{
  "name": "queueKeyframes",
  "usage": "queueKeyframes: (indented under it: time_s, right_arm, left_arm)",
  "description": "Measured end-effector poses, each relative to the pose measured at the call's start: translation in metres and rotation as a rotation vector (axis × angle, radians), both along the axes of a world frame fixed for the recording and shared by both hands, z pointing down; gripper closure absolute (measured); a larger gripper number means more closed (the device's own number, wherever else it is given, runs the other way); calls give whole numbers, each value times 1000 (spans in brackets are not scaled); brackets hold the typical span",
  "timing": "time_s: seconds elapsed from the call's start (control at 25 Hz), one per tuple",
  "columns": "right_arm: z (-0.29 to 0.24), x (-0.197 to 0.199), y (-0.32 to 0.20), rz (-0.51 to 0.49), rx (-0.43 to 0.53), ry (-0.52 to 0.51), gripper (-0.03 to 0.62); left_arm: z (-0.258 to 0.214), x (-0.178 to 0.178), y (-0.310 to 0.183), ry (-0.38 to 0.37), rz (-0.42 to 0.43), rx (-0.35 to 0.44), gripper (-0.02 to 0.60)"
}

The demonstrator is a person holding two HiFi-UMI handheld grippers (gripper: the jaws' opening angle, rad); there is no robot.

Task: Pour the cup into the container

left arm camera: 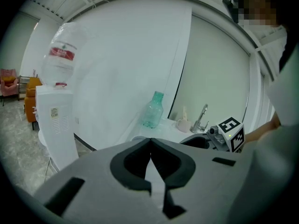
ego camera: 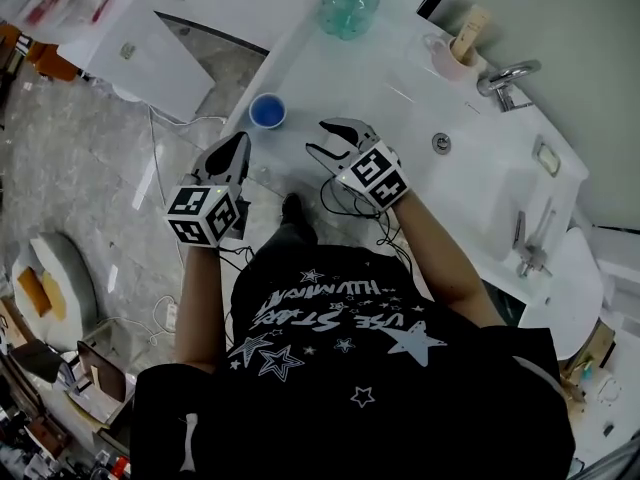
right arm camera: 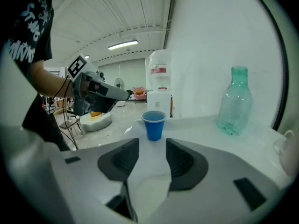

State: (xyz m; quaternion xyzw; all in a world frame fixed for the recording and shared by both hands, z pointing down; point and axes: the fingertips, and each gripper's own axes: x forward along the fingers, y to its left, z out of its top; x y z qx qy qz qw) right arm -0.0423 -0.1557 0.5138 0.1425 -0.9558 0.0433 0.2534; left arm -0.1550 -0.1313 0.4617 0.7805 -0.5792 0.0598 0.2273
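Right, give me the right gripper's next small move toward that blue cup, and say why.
Probably ease the right gripper forward until the small blue plastic cup sits between its jaws. The jaws stand apart with nothing in them, and the cup stands upright on the white counter straight ahead, not yet reached. The left gripper is shut.

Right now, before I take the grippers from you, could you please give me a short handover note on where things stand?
Left gripper: fingers closed together, holding nothing.
Right gripper: fingers apart, empty, pointed at the blue cup but short of it.
Things: the blue cup stands upright near the edge of the white counter. The teal bottle stands upright further back, apart from the cup.
Done: nothing yet, and the cup is untouched.
Left: grasp the cup, carry it to the bottle and pour.
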Motion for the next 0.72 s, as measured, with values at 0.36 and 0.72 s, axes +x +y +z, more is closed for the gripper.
queueKeyframes:
  time_s: [0.36, 0.72]
  right_arm:
    - [-27, 39, 30, 41, 78, -35, 586]
    - [-44, 85, 72, 29, 149, -61, 588]
  left_arm:
    - [-11, 38, 45, -7, -8, 29, 572]
    - [-10, 85, 87, 3, -10, 49, 572]
